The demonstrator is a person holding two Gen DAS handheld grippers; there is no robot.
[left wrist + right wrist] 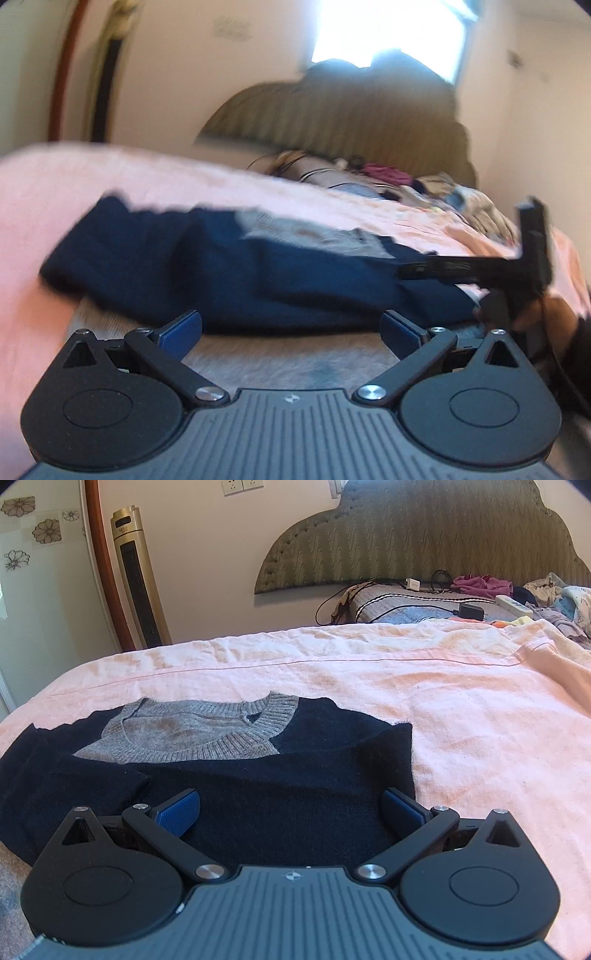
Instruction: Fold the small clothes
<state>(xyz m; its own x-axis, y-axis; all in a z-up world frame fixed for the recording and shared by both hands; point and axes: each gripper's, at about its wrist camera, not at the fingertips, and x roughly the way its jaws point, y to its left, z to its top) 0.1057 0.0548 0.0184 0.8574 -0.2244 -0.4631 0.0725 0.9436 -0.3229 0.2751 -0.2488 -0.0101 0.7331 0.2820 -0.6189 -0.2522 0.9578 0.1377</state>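
A small navy sweater point(258, 775) with a grey knit collar panel point(192, 734) lies flat on the pink bedsheet point(461, 720), its sleeves folded in over the body. My right gripper point(291, 812) is open and empty just above the sweater's lower body. In the blurred left wrist view the same sweater point(240, 273) lies ahead, with grey fabric point(288, 365) under my open, empty left gripper point(291, 330). The right gripper point(480, 266) shows at the right edge of that view, over the sweater's right side.
A padded headboard point(424, 535) stands at the far end of the bed. A pillow with cables and a charger point(469, 611) and a heap of loose clothes point(554, 598) lie near it. A gold tower heater point(136, 576) stands by the wall at left.
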